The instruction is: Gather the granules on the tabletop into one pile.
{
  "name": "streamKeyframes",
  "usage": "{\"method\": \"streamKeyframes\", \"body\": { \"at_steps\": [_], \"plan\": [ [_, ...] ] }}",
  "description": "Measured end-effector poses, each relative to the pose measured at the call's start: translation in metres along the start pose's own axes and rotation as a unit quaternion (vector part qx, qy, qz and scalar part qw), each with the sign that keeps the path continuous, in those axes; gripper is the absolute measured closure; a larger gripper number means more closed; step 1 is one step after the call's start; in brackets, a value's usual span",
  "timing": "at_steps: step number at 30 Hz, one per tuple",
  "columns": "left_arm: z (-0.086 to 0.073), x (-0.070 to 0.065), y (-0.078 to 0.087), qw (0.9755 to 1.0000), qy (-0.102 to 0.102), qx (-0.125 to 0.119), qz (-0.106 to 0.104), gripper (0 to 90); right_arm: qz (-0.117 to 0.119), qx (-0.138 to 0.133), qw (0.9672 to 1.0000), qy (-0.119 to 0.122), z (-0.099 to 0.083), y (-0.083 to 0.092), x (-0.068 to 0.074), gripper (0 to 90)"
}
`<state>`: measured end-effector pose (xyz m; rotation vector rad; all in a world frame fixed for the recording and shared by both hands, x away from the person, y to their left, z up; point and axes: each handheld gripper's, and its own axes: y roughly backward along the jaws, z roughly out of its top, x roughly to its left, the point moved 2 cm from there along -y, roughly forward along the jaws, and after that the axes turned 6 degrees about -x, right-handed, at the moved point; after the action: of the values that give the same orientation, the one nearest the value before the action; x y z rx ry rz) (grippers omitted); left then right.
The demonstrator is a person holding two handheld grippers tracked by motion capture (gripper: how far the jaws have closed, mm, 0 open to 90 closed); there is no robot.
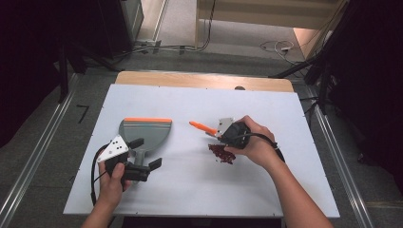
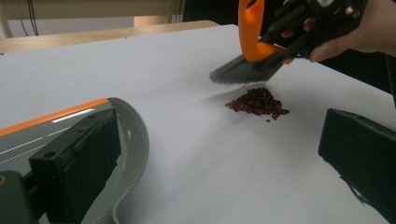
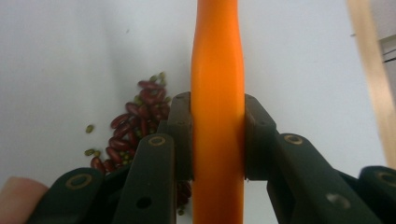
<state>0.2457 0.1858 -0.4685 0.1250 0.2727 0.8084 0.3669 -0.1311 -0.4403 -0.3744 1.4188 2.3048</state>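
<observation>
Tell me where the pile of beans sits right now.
In the high view the pile of beans lies right of centre on the white table, just under the right gripper holding the brush, to the right of the dustpan.

**Setting: laboratory recording bay**

White-topped table on a wooden base, standing on grey carpeted floor. Metal floor rails run along either side of the table. Loose cables lie beyond its far edge; dark equipment stands flank it.
</observation>
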Motion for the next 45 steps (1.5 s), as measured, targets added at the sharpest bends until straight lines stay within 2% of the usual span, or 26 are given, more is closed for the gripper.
{"method": "streamKeyframes", "body": {
  "at_steps": [3,5,8,10,12,14,15,18,20,21,22,23,24,26,31,32,33,34,35,36,37,38,40,42,43,45],
  "plan": [
    [0.000,0.001,0.000,1.0000,0.001,-0.002,0.000,0.0,0.012,-0.009,0.9998,-0.010,0.008,0.015,-0.005,68.9],
    [0.000,0.001,0.000,1.0000,0.001,-0.001,0.000,0.0,0.026,-0.010,0.9996,-0.006,0.013,0.023,-0.006,68.8],
    [0.000,0.000,0.001,1.0000,0.002,-0.002,0.000,0.0,0.066,-0.001,0.9973,-0.032,0.021,0.034,-0.002,68.9],
    [0.000,0.000,0.001,1.0000,0.002,-0.003,0.001,0.0,0.095,0.007,0.9950,-0.030,0.023,0.038,0.002,68.9],
    [0.001,0.000,0.001,1.0000,0.002,-0.003,0.001,0.0,0.130,0.018,0.9903,-0.047,0.025,0.039,0.010,68.9],
    [0.001,0.000,0.001,1.0000,0.001,-0.002,0.000,0.0,0.160,0.031,0.9852,-0.051,0.025,0.034,0.017,68.8],
    [0.001,0.000,0.000,1.0000,0.000,-0.001,0.001,0.0,0.168,0.037,0.9840,-0.048,0.025,0.032,0.019,68.9],
    [0.000,-0.001,-0.001,1.0000,0.001,-0.001,-0.001,0.0,0.204,0.072,0.9749,-0.055,0.022,0.018,0.030,68.8],
    [0.000,-0.002,-0.001,1.0000,0.000,0.000,-0.001,0.0,0.219,0.077,0.9716,-0.045,0.019,0.006,0.030,68.9],
    [0.000,-0.001,-0.001,1.0000,0.000,-0.001,-0.001,0.0,0.221,0.084,0.9706,-0.045,0.017,0.001,0.030,68.8],
    [0.000,-0.001,-0.001,1.0000,0.000,-0.001,-0.001,0.0,0.221,0.080,0.9709,-0.046,0.016,-0.003,0.028,68.9],
    [0.000,-0.001,0.000,1.0000,0.000,0.000,0.000,0.0,0.218,0.073,0.9714,-0.057,0.015,-0.004,0.024,68.9],
    [0.000,0.000,0.000,1.0000,0.000,0.001,0.001,0.0,0.212,0.070,0.9729,-0.059,0.014,-0.006,0.020,68.9],
    [0.000,0.001,0.000,1.0000,0.000,0.000,0.000,0.0,0.214,0.066,0.9726,-0.065,0.012,-0.010,0.013,69.0],
    [0.000,0.001,0.001,1.0000,0.002,-0.001,0.001,0.0,0.216,0.052,0.9734,-0.054,0.011,-0.016,0.003,69.0],
    [0.000,0.001,0.001,1.0000,0.002,0.000,0.002,0.0,0.216,0.050,0.9736,-0.056,0.011,-0.017,0.002,69.0],
    [0.000,0.001,0.001,1.0000,0.002,-0.001,0.002,0.0,0.221,0.056,0.9717,-0.061,0.011,-0.017,0.001,69.0],
    [0.000,0.001,0.001,1.0000,0.002,-0.002,0.001,0.0,0.217,0.050,0.9731,-0.060,0.011,-0.019,-0.001,69.0],
    [0.000,0.001,0.001,1.0000,0.002,-0.001,0.002,0.0,0.218,0.050,0.9726,-0.063,0.011,-0.020,-0.002,69.0],
    [0.000,0.001,0.001,1.0000,0.002,-0.001,0.002,0.0,0.216,0.049,0.9736,-0.056,0.011,-0.021,-0.005,69.0],
    [0.000,0.001,0.001,1.0000,0.002,-0.001,0.002,0.0,0.220,0.050,0.9722,-0.062,0.011,-0.021,-0.005,69.0],
    [0.000,0.001,0.001,1.0000,0.002,0.000,0.002,0.0,0.219,0.051,0.9723,-0.065,0.011,-0.021,-0.005,69.0],
    [0.000,0.001,0.001,1.0000,0.002,-0.001,0.002,0.0,0.209,0.047,0.9748,-0.060,0.011,-0.022,-0.008,69.0],
    [0.000,0.001,0.001,1.0000,0.002,-0.001,0.002,0.0,0.208,0.050,0.9741,-0.072,0.010,-0.022,-0.009,69.0],
    [0.000,0.001,0.001,1.0000,0.002,-0.001,0.001,0.0,0.207,0.047,0.9748,-0.069,0.010,-0.023,-0.011,69.0],
    [0.000,0.001,0.000,1.0000,0.001,-0.001,0.000,0.0,0.211,0.046,0.9736,-0.074,0.010,-0.022,-0.010,69.0]
  ]
}}
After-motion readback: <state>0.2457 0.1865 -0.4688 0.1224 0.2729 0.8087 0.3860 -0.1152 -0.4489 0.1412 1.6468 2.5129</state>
